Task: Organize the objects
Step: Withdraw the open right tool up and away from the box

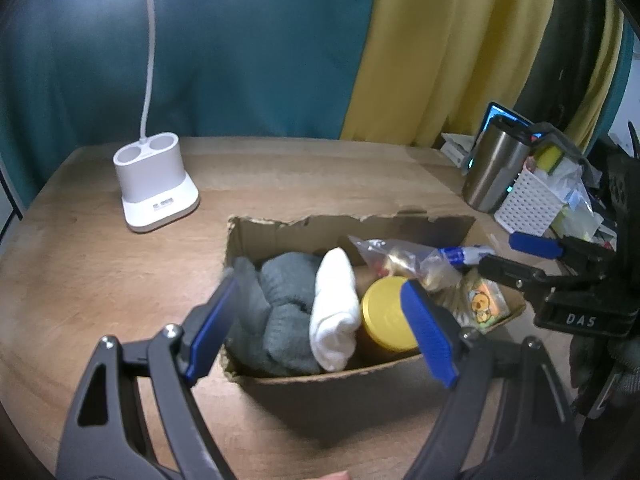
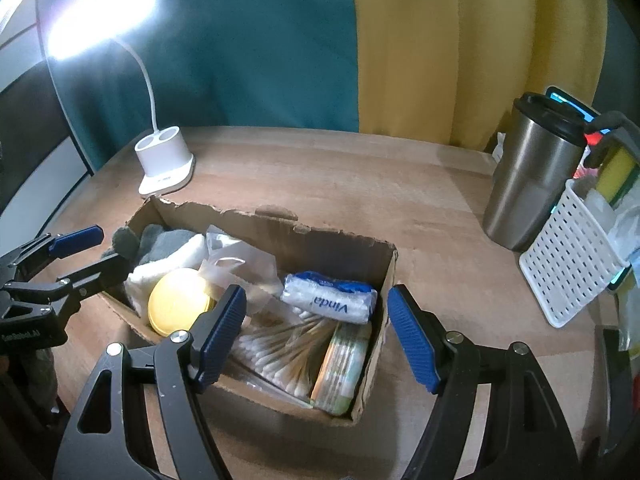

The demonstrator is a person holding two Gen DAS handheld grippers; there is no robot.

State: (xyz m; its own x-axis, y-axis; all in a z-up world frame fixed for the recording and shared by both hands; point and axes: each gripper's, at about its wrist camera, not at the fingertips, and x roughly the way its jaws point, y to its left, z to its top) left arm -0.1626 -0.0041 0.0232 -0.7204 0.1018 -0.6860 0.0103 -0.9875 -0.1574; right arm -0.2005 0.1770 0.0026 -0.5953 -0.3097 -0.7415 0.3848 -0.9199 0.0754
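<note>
left hand-held gripper angled down, released, over cardboard box, right hand-held gripper angled down, released, tissue pack just ahead

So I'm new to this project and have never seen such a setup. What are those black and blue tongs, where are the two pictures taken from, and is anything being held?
The tongs are two hand-held grippers, each carried by a person and each with a camera looking along its blue pads. One picture is from the left gripper, the other from the right gripper. Both hang over an open cardboard box on a wooden table. Inside lie grey socks, a white sock roll, a yellow-lidded jar, a Vinda tissue pack and cotton swabs. Nearby stand a desk lamp, a steel tumbler and a white basket. Both sets of jaws stand open, holding nothing.
</note>
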